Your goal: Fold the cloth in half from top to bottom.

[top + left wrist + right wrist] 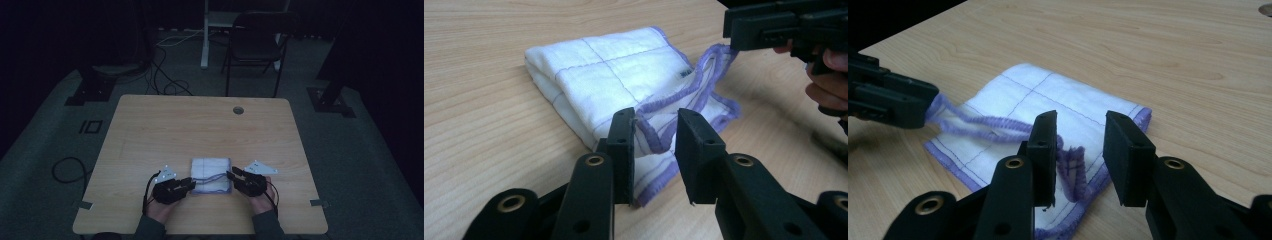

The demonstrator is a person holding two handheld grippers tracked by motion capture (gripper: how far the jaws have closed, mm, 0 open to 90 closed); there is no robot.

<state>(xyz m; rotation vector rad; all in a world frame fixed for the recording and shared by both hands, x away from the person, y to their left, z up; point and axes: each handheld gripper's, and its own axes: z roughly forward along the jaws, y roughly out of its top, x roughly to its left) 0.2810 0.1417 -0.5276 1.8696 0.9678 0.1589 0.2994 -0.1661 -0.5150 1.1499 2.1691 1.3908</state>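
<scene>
Cloth (211,175), folded into a small white square with purple edging, lies on the near half of the wooden table (200,130) in the high view, right between the two grippers. The left gripper (190,184) points in at its left edge and the right gripper (231,174) at its right edge, each held low over the tabletop by a hand coming in from the near side. An empty chair (255,42) stands well beyond the far edge.

In the left gripper view the left gripper (655,150) stands with its jaws parted, a loose purple hem of the cloth (624,75) rising in the gap between them; the pads do not press on it. The right gripper's tip (769,27) sits at the far corner of the cloth, touching or just above the hem there.

In the right gripper view the right gripper (1080,155) is likewise parted, with a curl of purple hem in the gap and no pinch on it. The folded cloth (1058,100) lies flat just ahead.

Judging from this, a fold looks just laid down and both corners let go. The next move calls for drawing both grippers clear without snagging the raised hem, or for pressing it flat.
</scene>
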